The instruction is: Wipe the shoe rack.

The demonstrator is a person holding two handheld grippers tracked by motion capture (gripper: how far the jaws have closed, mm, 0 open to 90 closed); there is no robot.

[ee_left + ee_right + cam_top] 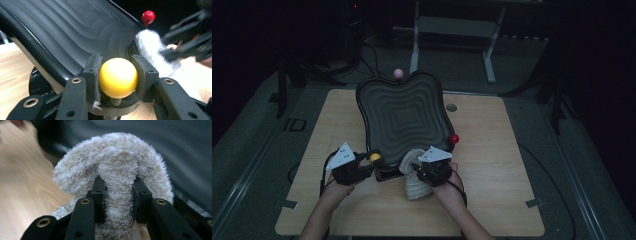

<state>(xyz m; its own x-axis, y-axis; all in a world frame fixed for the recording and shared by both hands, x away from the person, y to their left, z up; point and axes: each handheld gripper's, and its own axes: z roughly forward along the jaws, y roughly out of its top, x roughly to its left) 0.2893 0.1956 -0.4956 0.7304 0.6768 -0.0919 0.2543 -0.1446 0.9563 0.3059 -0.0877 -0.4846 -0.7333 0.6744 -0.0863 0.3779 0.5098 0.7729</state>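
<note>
Left gripper point(117, 75) clamps the yellow knob point(118, 77) – right gripper point(117, 197) pinches the fluffy cloth point(115, 170) against the tray point(402, 115)

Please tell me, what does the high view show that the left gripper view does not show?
High view alone: the whole table, the tray's far rim with a pink knob, the forearms, and the left gripper from above.

Left gripper view alone: a close look at its jaws shut on the yellow knob at the tray's near edge.

Both: the dark ridged tray, tilted up, the red knob, and the right gripper pinching the fluffy cloth against the tray's edge.
</note>
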